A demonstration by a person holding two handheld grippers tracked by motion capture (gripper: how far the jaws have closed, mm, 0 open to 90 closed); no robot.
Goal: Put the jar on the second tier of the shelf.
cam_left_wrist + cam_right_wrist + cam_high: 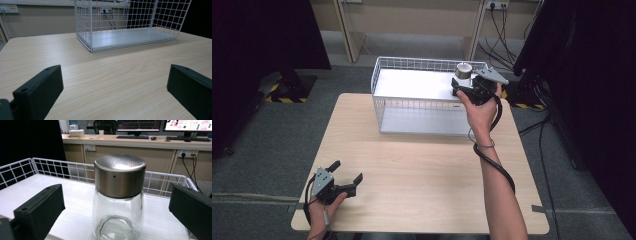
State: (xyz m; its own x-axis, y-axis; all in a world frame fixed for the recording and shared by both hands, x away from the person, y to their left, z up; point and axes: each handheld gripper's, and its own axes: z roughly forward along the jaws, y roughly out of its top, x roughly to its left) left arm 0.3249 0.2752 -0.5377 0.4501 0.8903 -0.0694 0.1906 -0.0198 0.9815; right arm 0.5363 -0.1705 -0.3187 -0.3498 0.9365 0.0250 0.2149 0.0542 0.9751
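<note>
A clear glass jar (117, 217) with a brushed metal lid (120, 175) stands upright on the white floor of the wire basket (382, 75), at its right end. In the high view the jar (463, 71) sits near the basket's back right corner. My right gripper (467, 84) is over that corner, open, its jaws wide on either side of the jar without touching it. My left gripper (346, 171) rests low at the table's front left, open, with bare tabletop between its jaws.
The white wire basket (85, 27) sits at the back middle of the light wood table (412, 165). Desk legs and wall sockets with cables stand behind it. Dark curtains flank both sides. A desk with monitors (140, 125) shows far off.
</note>
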